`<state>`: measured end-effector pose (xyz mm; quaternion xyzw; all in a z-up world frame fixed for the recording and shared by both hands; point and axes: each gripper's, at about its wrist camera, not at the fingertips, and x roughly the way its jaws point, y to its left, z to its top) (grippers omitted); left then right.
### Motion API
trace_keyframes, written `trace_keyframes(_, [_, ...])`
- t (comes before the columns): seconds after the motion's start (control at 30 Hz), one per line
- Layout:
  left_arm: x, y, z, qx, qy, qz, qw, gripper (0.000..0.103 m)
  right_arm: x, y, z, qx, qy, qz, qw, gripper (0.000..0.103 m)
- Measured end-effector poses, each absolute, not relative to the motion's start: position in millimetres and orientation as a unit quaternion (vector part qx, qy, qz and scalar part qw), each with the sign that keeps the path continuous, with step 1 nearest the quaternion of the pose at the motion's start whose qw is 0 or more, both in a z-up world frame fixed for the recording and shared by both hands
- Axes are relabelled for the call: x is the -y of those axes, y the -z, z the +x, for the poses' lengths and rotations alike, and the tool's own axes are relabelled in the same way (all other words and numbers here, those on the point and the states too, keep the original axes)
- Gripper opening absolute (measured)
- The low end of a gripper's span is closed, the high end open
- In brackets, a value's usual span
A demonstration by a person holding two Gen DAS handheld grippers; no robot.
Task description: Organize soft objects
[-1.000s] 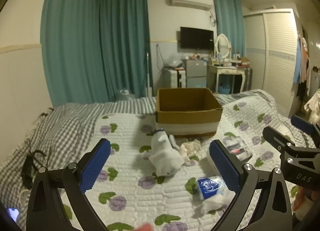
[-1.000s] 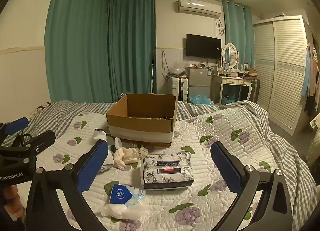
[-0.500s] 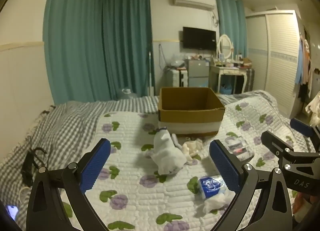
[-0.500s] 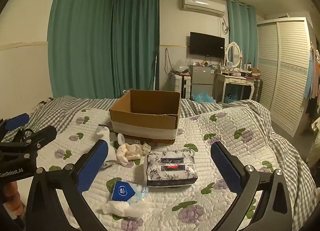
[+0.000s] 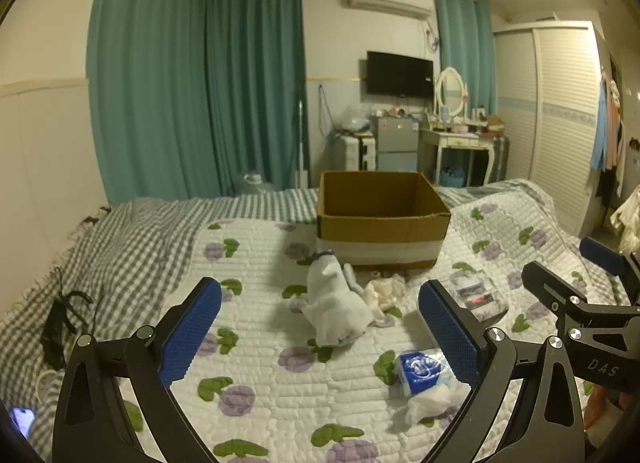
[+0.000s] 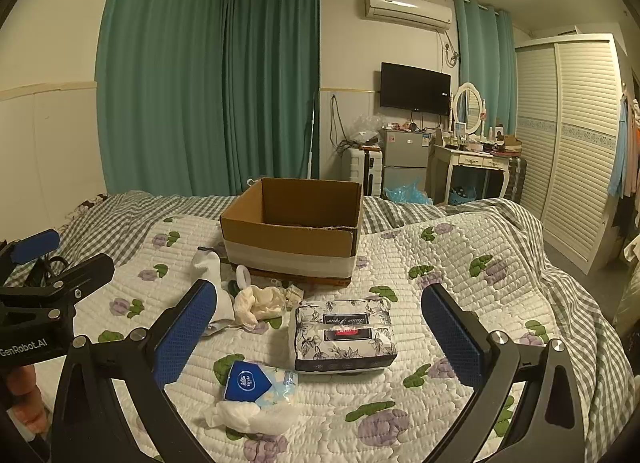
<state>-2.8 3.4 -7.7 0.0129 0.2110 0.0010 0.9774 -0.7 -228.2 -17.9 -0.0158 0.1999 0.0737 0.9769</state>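
Observation:
An open cardboard box [image 5: 382,219] [image 6: 292,231] stands on the quilted bed. In front of it lie a white sock [image 5: 334,307] [image 6: 210,267], a cream crumpled cloth [image 5: 384,291] [image 6: 260,301], a floral tissue pack [image 6: 344,333] [image 5: 478,295] and a small blue tissue packet with white tissue [image 5: 422,373] [image 6: 256,385]. My left gripper [image 5: 320,327] is open and empty, above the bed short of the sock. My right gripper [image 6: 320,327] is open and empty, short of the floral pack.
A grey checked blanket [image 5: 132,239] covers the bed's left and far side. A black cable [image 5: 60,319] and a phone [image 5: 22,417] lie at the left edge. Curtains, a dresser [image 6: 472,167] and a wardrobe [image 6: 576,143] stand beyond the bed.
Both grippers have drawn back and risen slightly, so the box and objects look a little farther away. Both stay open and empty.

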Motion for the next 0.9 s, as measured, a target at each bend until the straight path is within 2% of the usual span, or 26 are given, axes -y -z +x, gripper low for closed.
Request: trace_keyframes(0.9, [-4.6, 7.3, -2.1, -0.211, -0.001, 0.013, 0.977, 0.101, 225.8, 20.4, -1.4, -0.202, -0.075, -0.018, 0.976, 0.103])
